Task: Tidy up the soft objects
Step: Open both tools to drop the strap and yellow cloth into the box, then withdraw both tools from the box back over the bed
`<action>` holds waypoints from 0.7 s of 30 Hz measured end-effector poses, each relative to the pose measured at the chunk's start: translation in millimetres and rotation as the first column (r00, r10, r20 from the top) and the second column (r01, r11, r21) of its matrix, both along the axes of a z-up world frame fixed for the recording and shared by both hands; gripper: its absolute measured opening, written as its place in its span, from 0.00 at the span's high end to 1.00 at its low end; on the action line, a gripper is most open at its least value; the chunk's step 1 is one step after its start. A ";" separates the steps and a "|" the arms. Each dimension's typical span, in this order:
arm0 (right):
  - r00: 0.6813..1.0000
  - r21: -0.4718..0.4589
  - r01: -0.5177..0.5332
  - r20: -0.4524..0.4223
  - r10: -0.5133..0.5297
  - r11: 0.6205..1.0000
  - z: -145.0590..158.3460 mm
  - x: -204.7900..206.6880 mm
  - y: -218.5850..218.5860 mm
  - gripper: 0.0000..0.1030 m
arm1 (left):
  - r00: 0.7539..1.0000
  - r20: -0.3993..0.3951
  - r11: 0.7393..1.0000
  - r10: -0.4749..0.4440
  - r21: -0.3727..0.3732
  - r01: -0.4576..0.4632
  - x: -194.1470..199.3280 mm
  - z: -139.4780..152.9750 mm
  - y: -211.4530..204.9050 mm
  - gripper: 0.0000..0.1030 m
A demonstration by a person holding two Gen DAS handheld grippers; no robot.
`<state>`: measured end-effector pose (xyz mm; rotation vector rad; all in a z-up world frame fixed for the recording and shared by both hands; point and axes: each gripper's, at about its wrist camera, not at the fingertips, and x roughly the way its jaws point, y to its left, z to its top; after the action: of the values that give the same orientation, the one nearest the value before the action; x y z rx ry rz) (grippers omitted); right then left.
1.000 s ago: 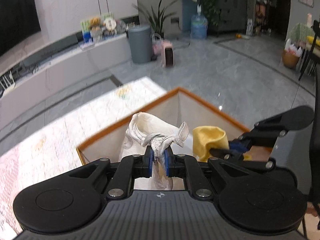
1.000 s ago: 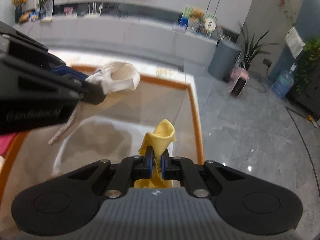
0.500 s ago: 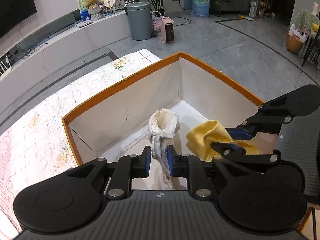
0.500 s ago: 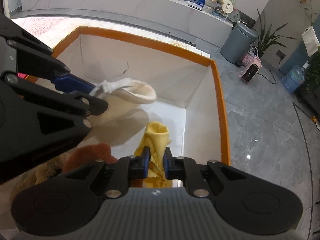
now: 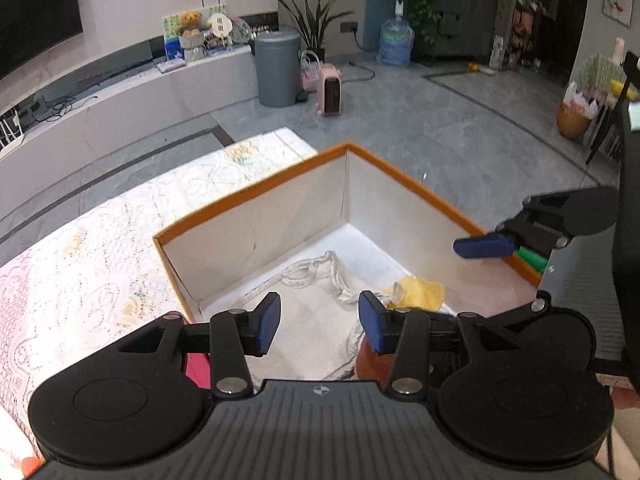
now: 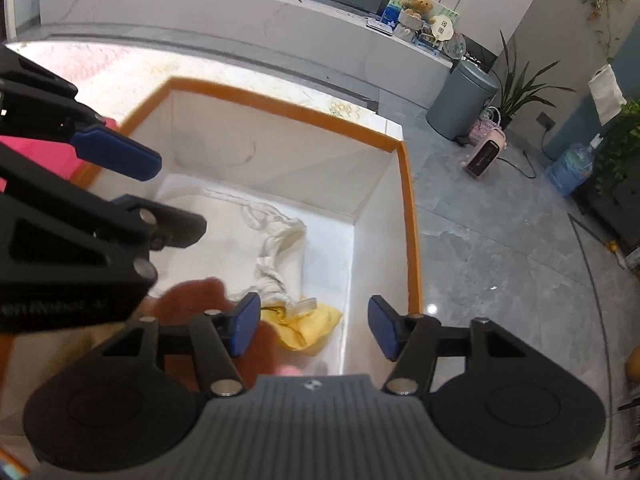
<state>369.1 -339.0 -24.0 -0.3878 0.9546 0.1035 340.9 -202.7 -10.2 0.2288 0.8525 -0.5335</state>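
Right wrist view: both sets of jaws opening, right gripper (image 6: 312,330) and left gripper (image 5: 318,322) clamping nothing, so white cloth (image 6: 280,256) and yellow cloth (image 6: 308,326) lie released inside orange-rimmed box (image 6: 412,240).

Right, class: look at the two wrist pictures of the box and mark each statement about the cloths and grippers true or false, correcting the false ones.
1. The white cloth lies inside the box. True.
2. The yellow cloth is clamped in the right gripper. False: its jaws are opening with nothing between the pads, and the cloth lies on the box floor.
3. The left gripper grips nothing. True: its jaws are opening, and the white cloth lies below them.
4. The box has a blue rim. False: the rim is orange.
5. The yellow cloth lies on the floor tiles outside the box. False: it lies inside, beside the white cloth.
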 end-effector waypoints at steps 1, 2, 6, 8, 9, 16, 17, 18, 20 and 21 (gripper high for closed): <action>1.000 0.010 0.004 0.002 -0.004 1.000 2.9 -3.3 -0.2 0.40 | 1.000 0.007 1.000 0.003 -0.008 -0.003 -2.7 3.7 1.7 0.50; 1.000 0.013 0.008 0.007 -0.008 1.000 5.9 -6.8 0.4 0.38 | 1.000 0.017 1.000 0.003 -0.016 -0.003 -6.3 7.6 3.8 0.50; 0.999 0.004 0.008 0.043 -0.009 1.000 17.6 -24.3 5.5 0.30 | 0.998 0.061 0.999 0.008 -0.048 -0.005 -24.5 23.6 13.2 0.50; 0.998 0.007 0.015 0.061 -0.016 1.000 23.0 -34.2 8.9 0.27 | 0.997 0.080 0.998 0.010 -0.063 -0.005 -34.1 30.5 18.5 0.50; 0.997 0.015 0.020 0.073 -0.021 1.000 26.0 -39.4 9.5 0.26 | 0.996 0.091 0.998 0.015 -0.070 -0.009 -39.4 33.6 21.4 0.50; 0.988 0.137 0.048 0.138 -0.068 0.989 41.6 -79.0 18.9 0.23 | 0.987 0.148 0.993 0.056 -0.108 -0.040 -76.1 43.0 41.5 0.50; 0.986 0.154 0.047 0.149 -0.071 0.987 43.3 -84.5 21.5 0.23 | 0.986 0.156 0.992 0.065 -0.115 -0.048 -81.0 43.1 44.9 0.50; 0.984 0.174 0.047 0.161 -0.076 0.984 44.8 -90.5 24.1 0.22 | 0.984 0.164 0.991 0.075 -0.120 -0.056 -85.4 42.8 48.3 0.50; 0.977 0.214 0.052 0.191 -0.094 0.976 47.9 -102.8 31.1 0.22 | 0.978 0.183 0.989 0.099 -0.124 -0.076 -93.6 42.2 54.7 0.50; 0.973 0.232 0.055 0.206 -0.104 0.971 48.9 -108.9 34.9 0.22 | 0.974 0.196 0.988 0.114 -0.124 -0.091 -98.1 42.0 58.5 0.50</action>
<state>260.2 -304.1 24.9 -0.1466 0.7315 0.0928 242.8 -144.2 31.8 0.1310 0.6293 -0.4520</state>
